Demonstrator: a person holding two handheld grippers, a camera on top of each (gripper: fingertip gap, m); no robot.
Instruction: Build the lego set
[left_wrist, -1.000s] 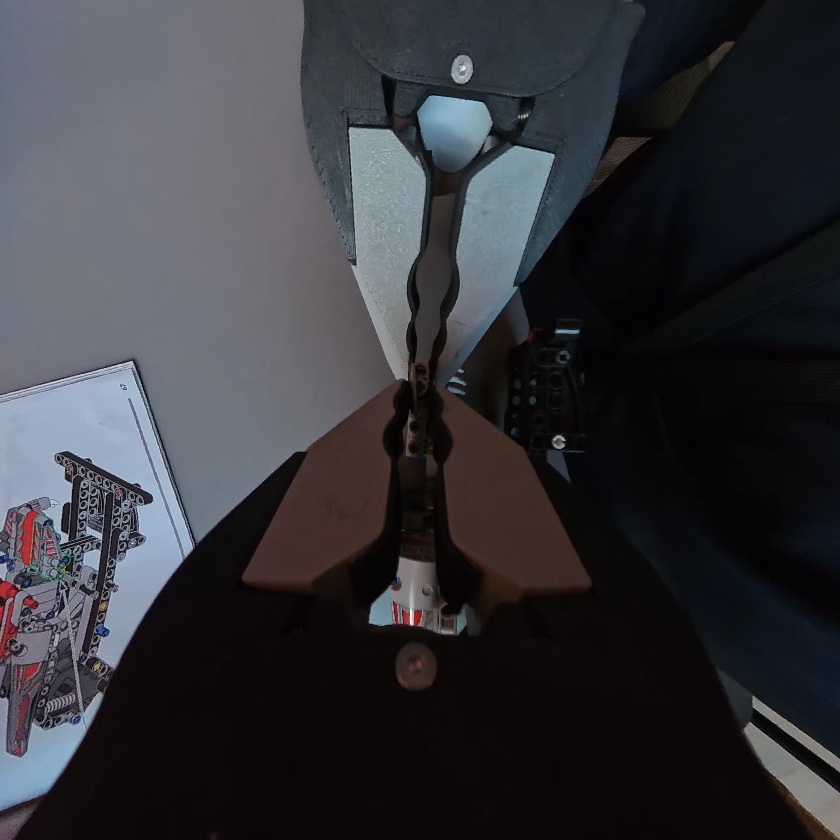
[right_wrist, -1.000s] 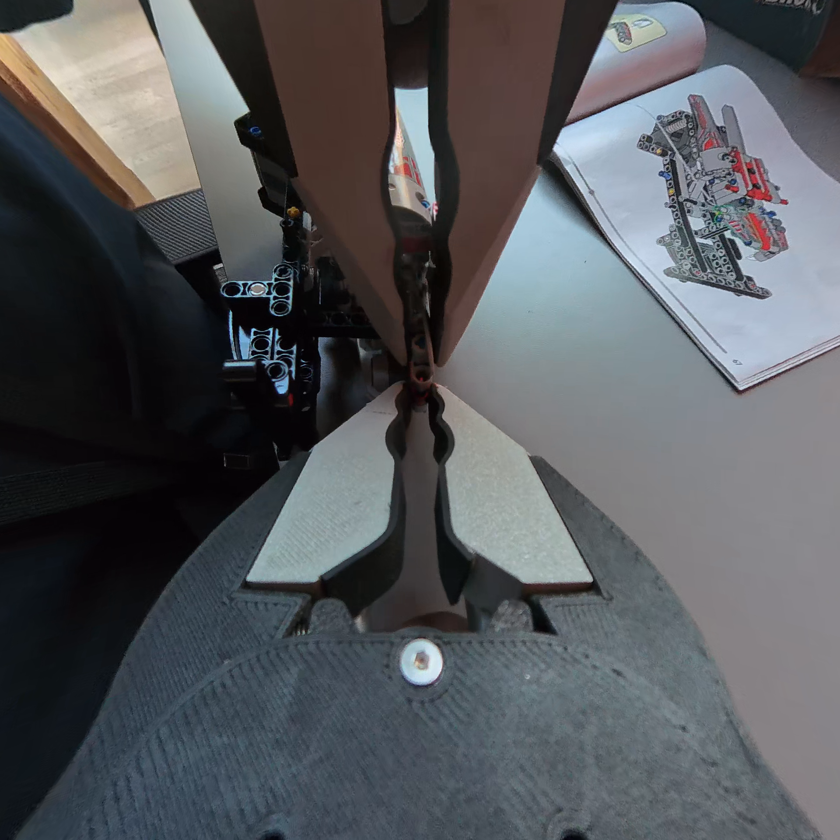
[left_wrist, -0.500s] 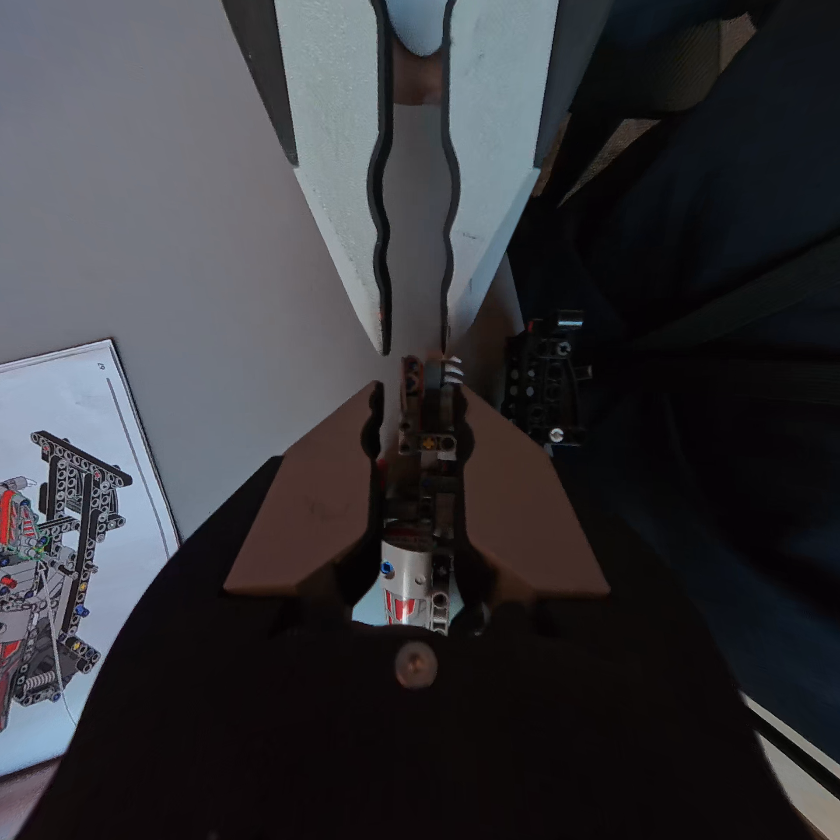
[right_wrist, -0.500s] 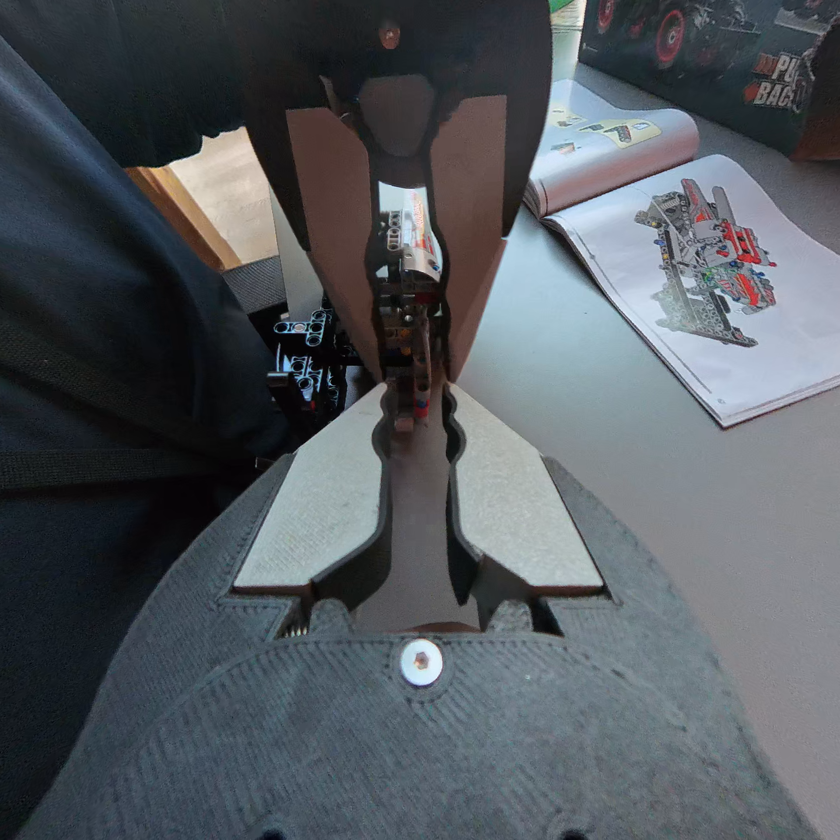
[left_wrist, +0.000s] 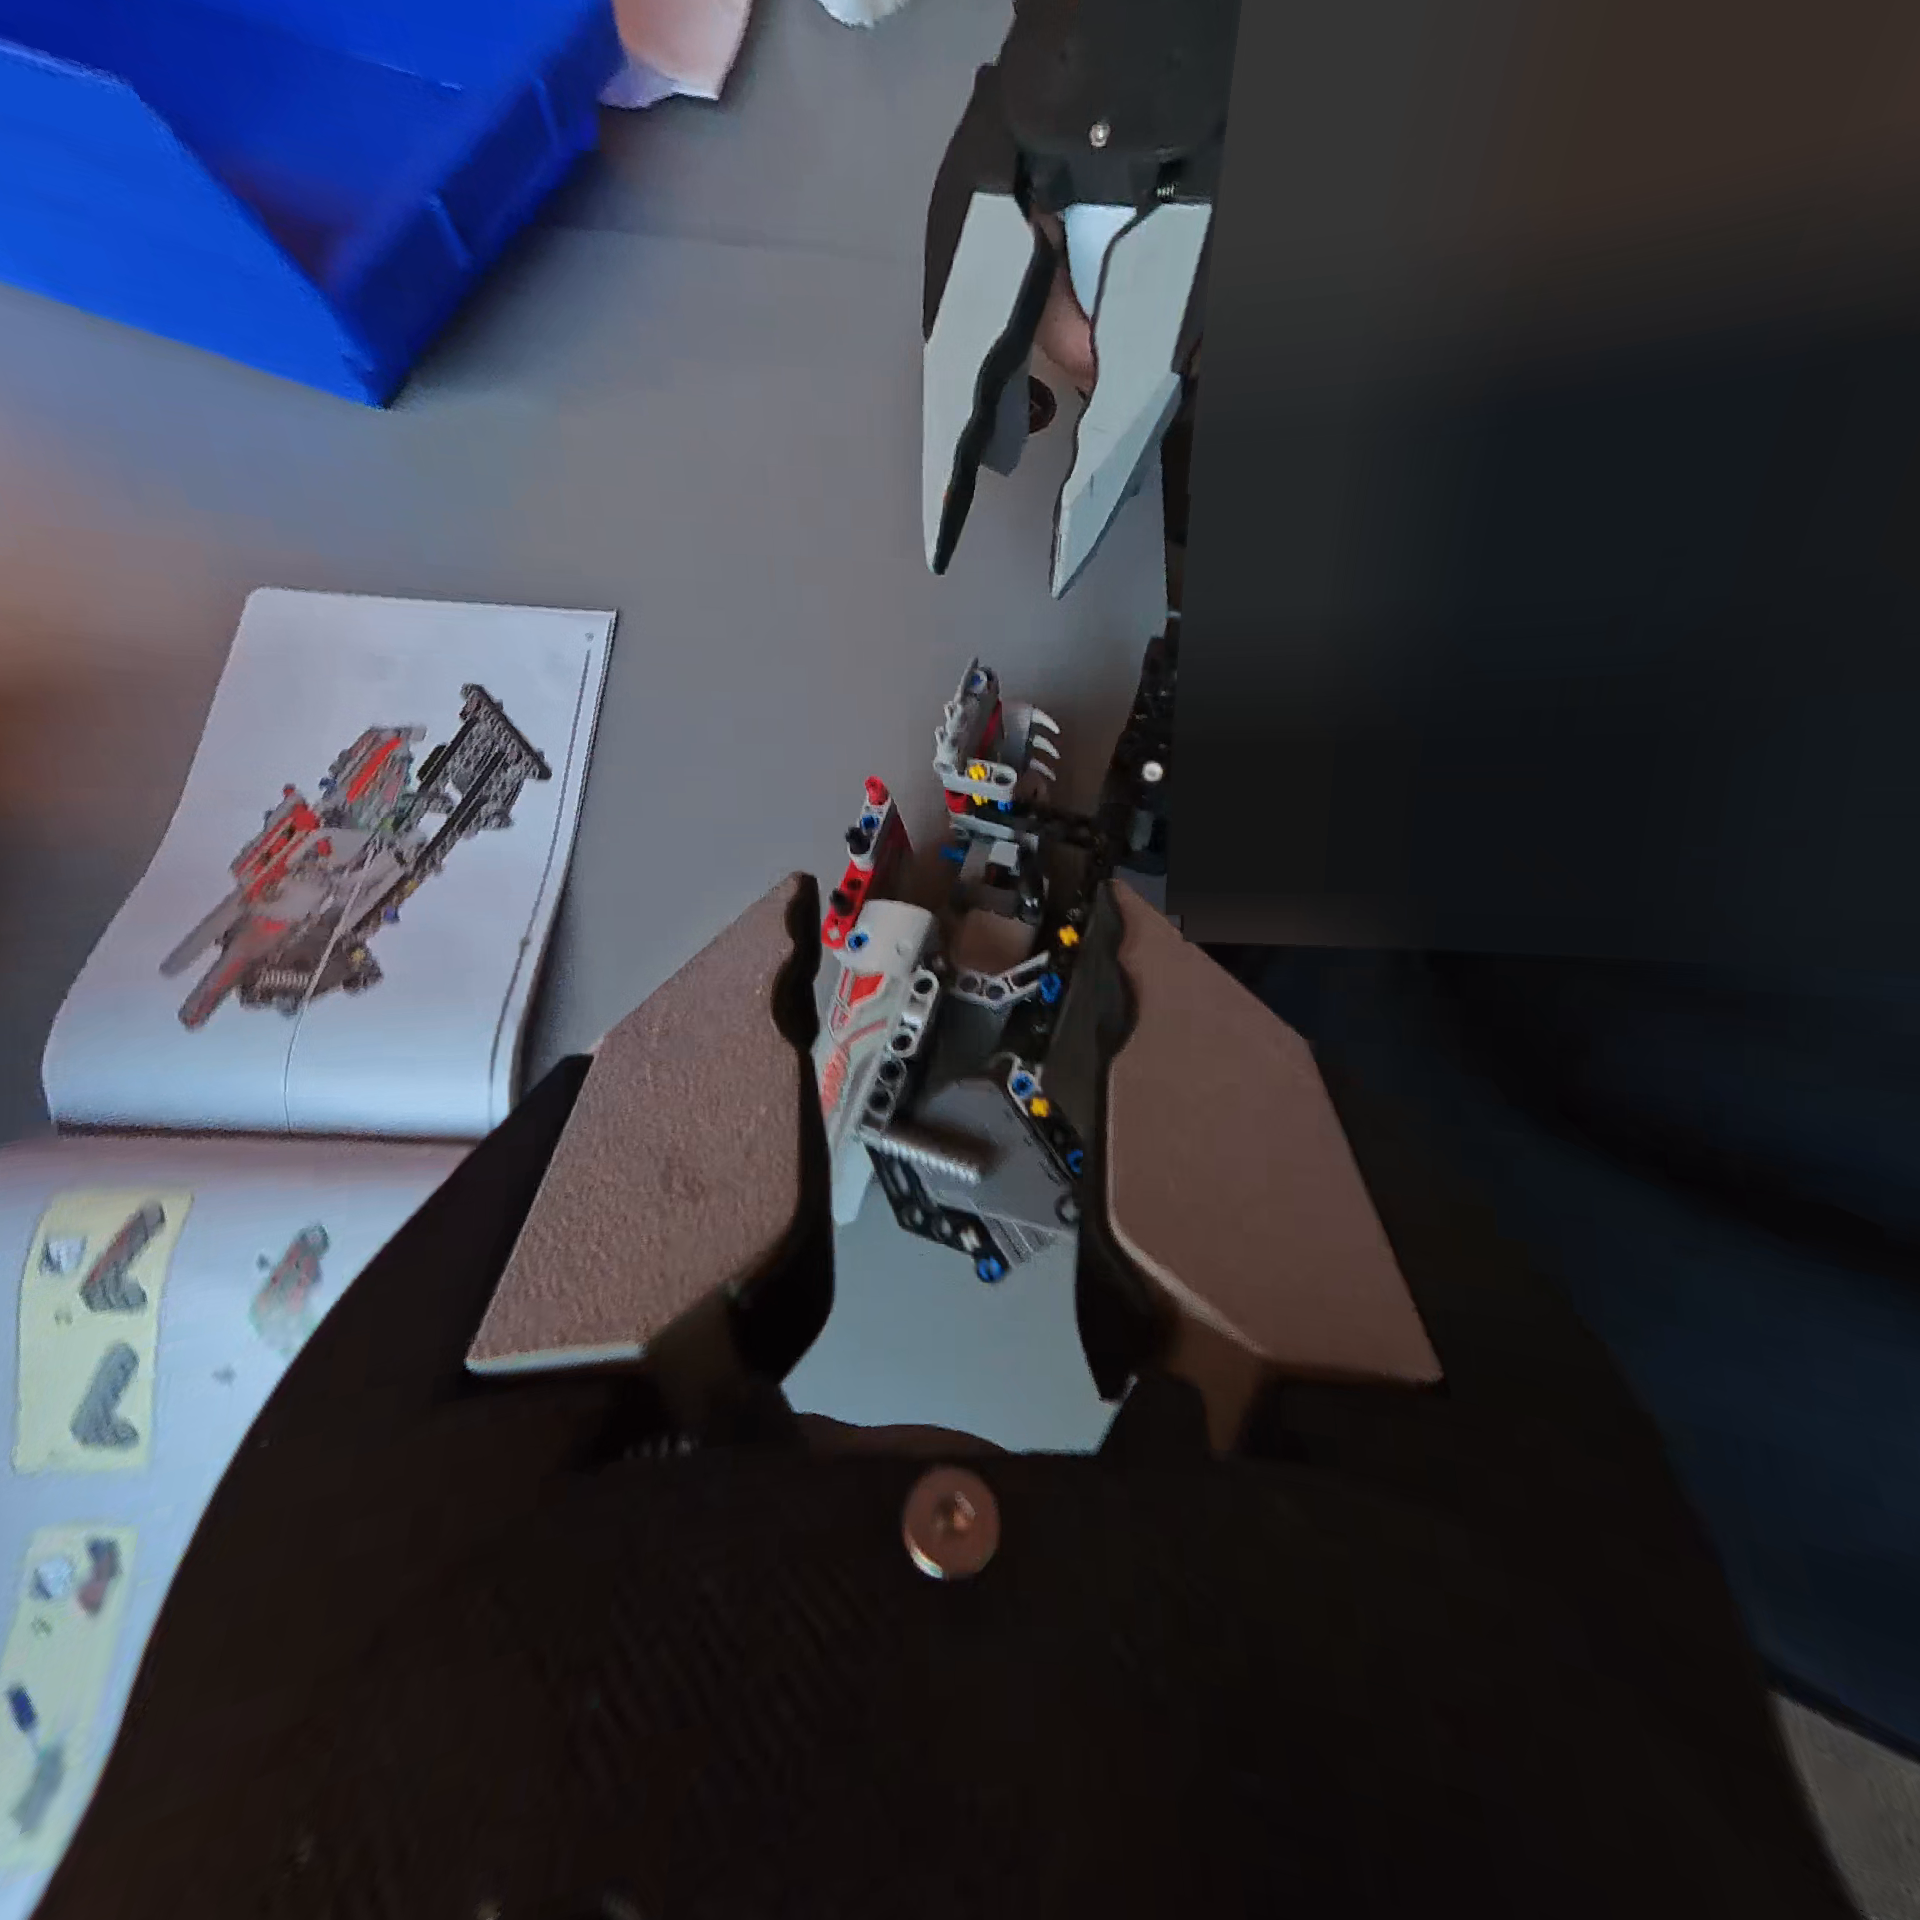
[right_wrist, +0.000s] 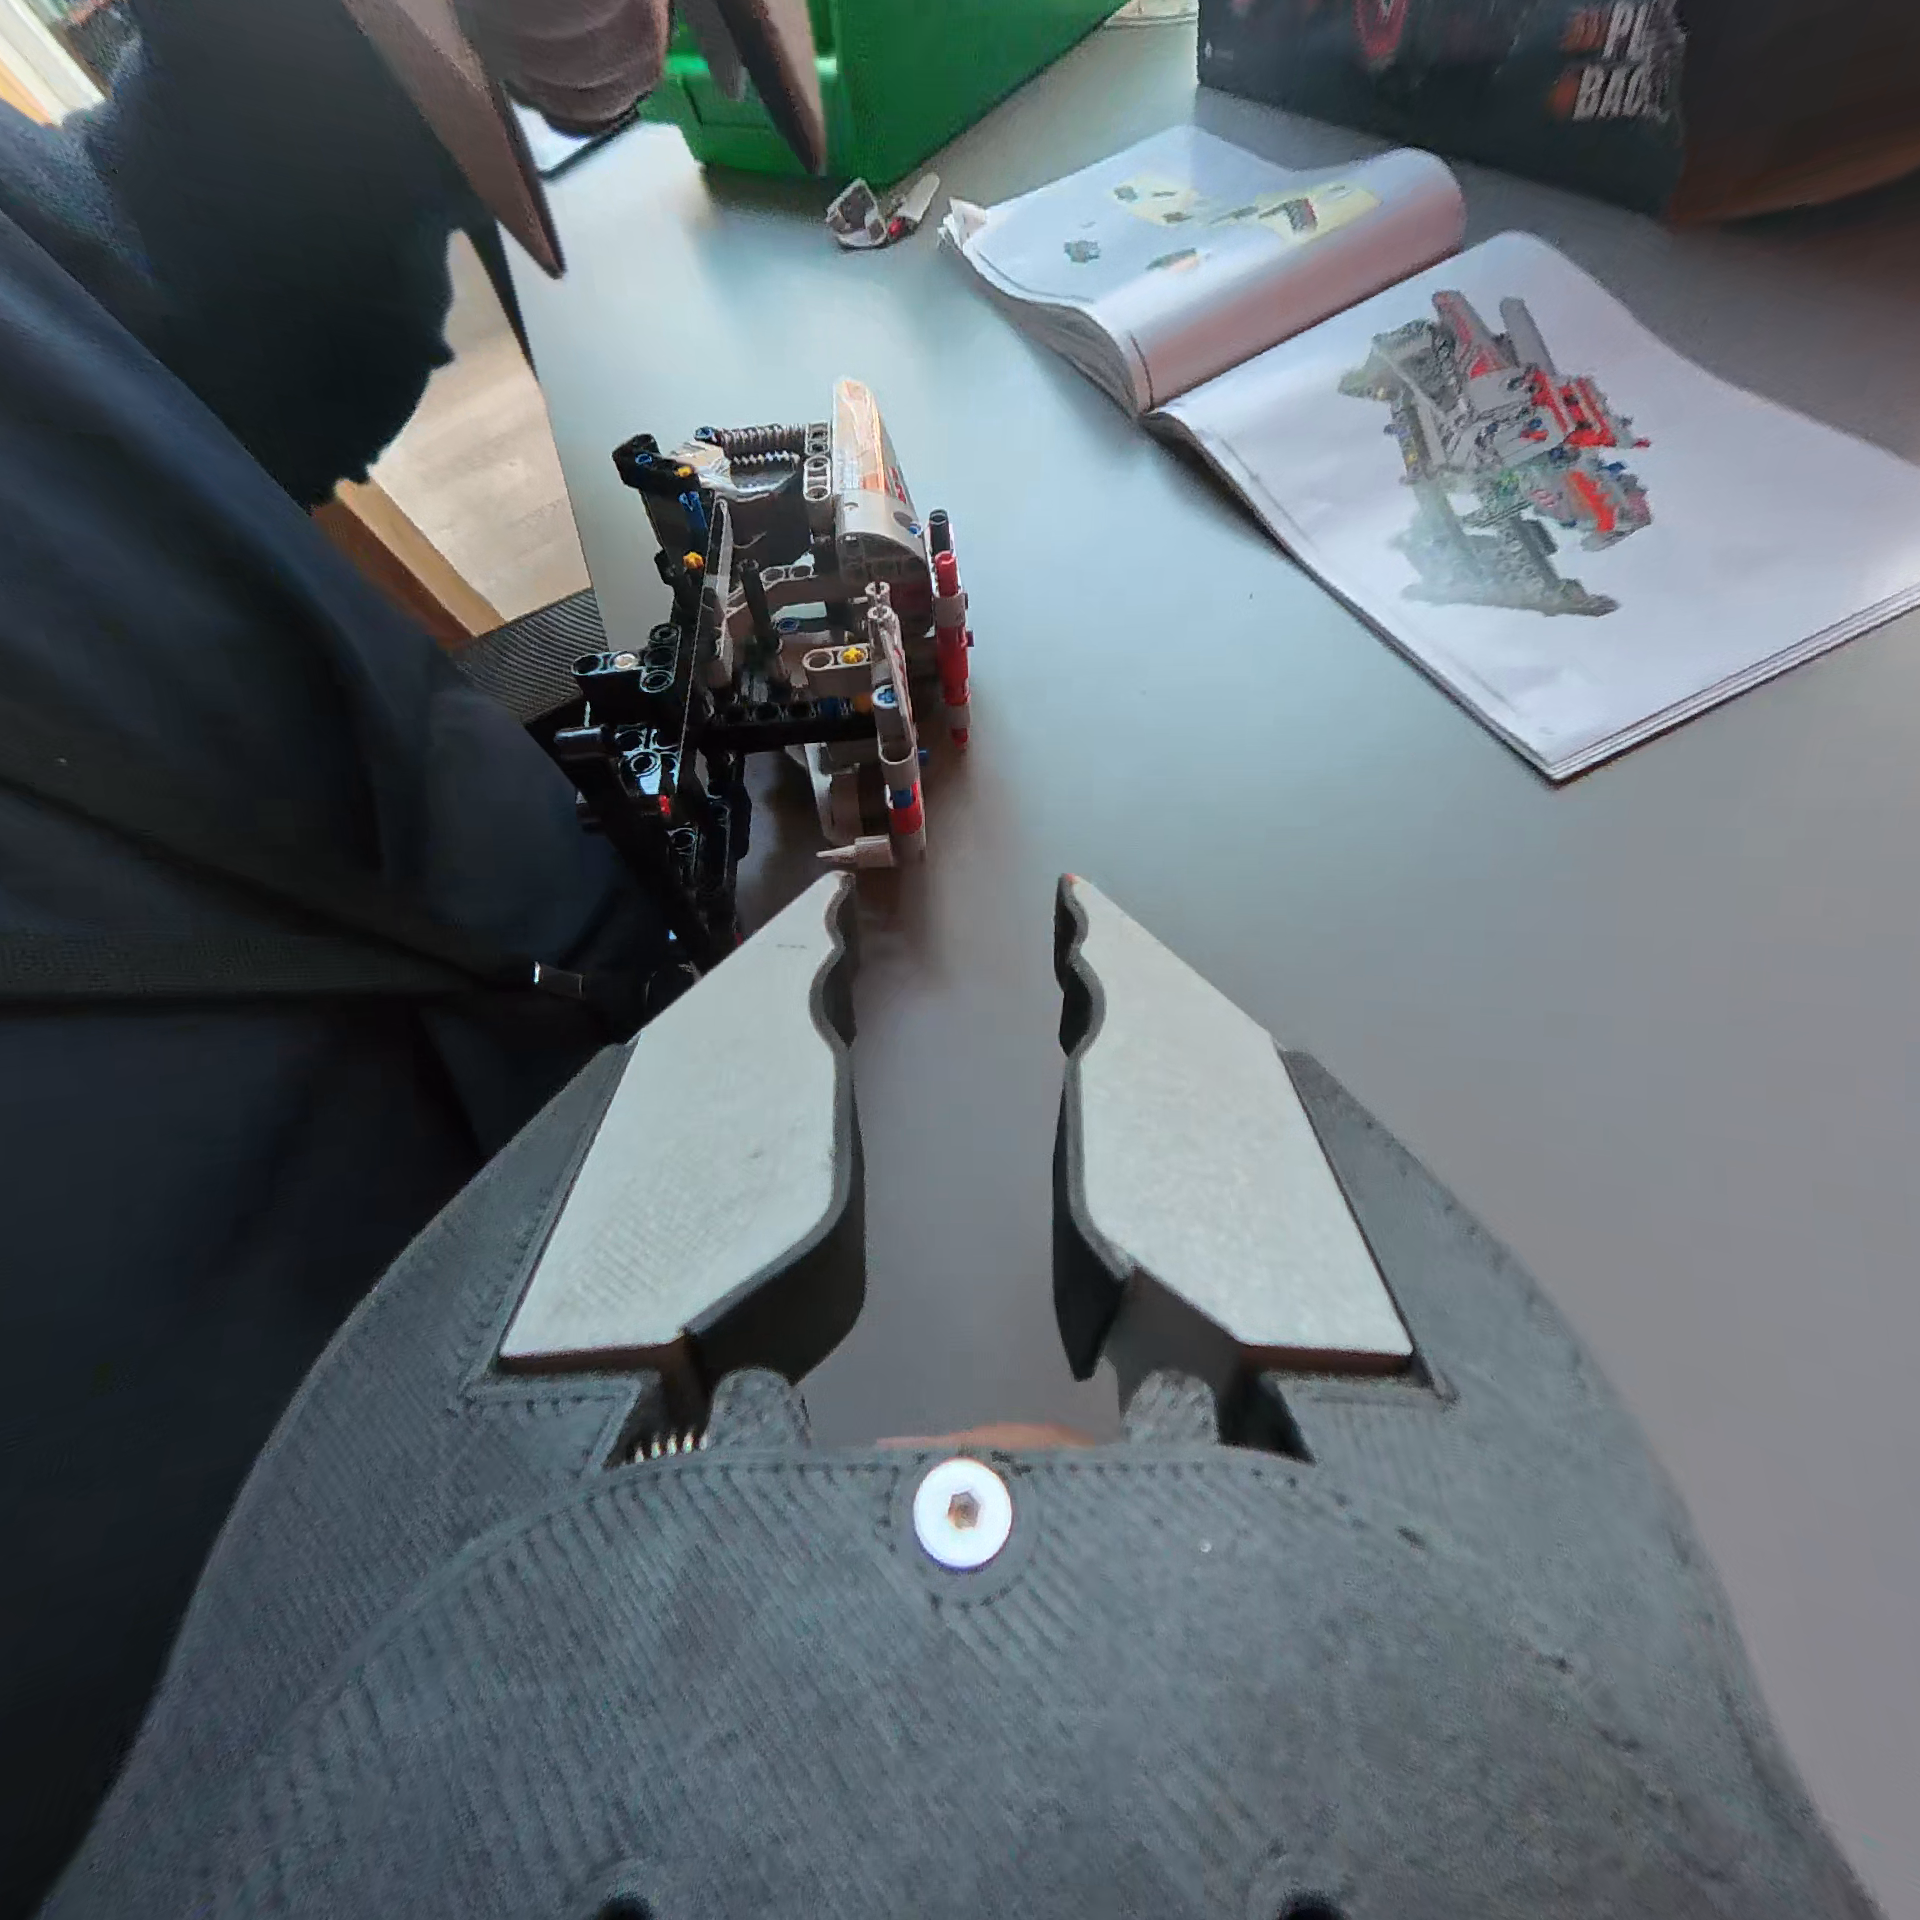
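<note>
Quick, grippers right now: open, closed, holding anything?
Left gripper: open, holding nothing; lego model sits on the table.
Right gripper: open, empty.

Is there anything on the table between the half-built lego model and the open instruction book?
No. In the right wrist view, only bare grey table lies between the lego model and the open instruction book.

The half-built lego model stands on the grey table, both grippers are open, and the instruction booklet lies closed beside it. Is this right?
Not quite: the instruction booklet lies open, as the right wrist view shows. The rest holds: the lego model stands on the table, and the right gripper and left gripper are open.
</note>
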